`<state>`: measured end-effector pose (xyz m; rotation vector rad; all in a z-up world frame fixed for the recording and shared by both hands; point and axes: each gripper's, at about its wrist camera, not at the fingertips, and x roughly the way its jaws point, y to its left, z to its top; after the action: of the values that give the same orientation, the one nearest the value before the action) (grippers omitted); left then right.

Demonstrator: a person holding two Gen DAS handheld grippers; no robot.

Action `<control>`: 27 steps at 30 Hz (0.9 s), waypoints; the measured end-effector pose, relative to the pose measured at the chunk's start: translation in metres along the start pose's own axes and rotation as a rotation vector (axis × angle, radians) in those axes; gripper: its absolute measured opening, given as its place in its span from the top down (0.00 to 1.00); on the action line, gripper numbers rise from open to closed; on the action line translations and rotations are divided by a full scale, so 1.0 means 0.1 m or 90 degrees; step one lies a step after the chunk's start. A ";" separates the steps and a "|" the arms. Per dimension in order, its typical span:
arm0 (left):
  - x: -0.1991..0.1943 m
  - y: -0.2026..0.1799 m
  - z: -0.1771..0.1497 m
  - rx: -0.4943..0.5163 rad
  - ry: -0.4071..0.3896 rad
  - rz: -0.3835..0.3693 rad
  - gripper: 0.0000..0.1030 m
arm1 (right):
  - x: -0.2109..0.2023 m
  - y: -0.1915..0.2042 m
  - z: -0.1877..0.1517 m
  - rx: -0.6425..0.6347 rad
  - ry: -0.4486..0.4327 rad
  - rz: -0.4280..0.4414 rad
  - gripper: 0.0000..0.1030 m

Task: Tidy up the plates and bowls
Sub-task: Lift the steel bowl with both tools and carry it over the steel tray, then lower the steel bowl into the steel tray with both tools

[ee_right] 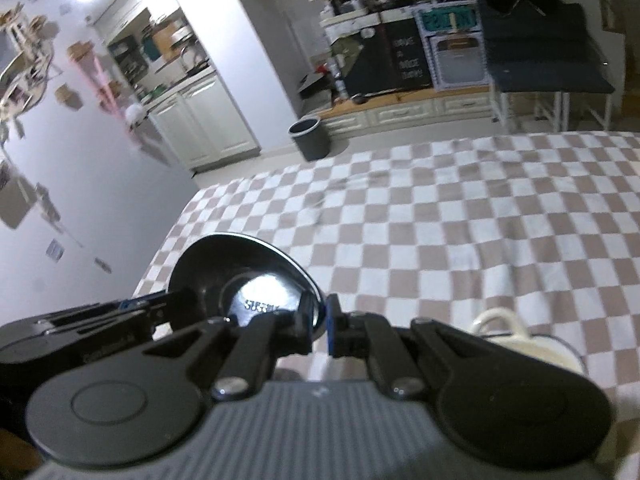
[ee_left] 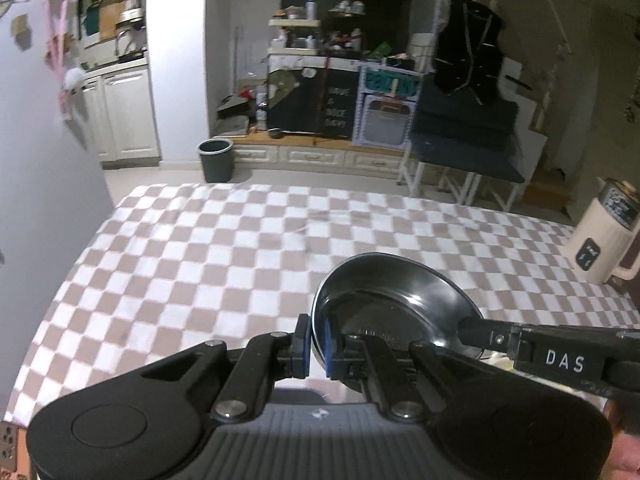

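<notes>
A shiny steel bowl (ee_left: 396,300) is held above the checkered tablecloth (ee_left: 200,264). My left gripper (ee_left: 317,346) is shut on the bowl's left rim, blue pads on either side of it. My right gripper (ee_right: 319,330) is shut on the opposite rim of the same bowl (ee_right: 244,280). The right gripper's finger (ee_left: 496,336) also shows in the left wrist view, at the bowl's right rim. The left gripper's finger (ee_right: 160,304) shows in the right wrist view, at the bowl's left rim.
A cream kettle-like appliance (ee_left: 600,236) stands at the table's right edge; its handle (ee_right: 504,326) shows near my right gripper. A grey bin (ee_left: 216,160) stands on the floor beyond the table, with shelves, cabinets and a dark chair (ee_left: 464,140) behind.
</notes>
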<state>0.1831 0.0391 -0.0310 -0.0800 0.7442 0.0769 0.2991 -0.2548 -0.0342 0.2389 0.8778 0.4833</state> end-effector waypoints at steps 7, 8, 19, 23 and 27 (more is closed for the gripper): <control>-0.05 0.37 -0.18 -0.014 0.019 0.029 0.94 | 0.23 0.21 -0.07 -0.061 0.055 0.022 0.92; -0.05 0.42 -0.20 -0.017 0.022 0.031 0.94 | 0.26 0.24 -0.09 -0.064 0.062 0.025 0.92; 0.08 0.59 -0.38 -0.016 0.072 0.030 0.92 | 0.45 0.44 -0.29 -0.062 0.136 0.036 0.91; 0.14 0.63 -0.45 -0.009 0.089 0.027 0.92 | 0.47 0.47 -0.37 -0.064 0.155 0.035 0.91; 0.19 0.64 -0.49 0.006 0.104 0.030 0.89 | 0.54 0.54 -0.38 -0.070 0.169 0.027 0.91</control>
<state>0.1574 0.0984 -0.0830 -0.0611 0.9092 0.1123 0.2816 -0.1810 -0.0733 0.0936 1.1027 0.6105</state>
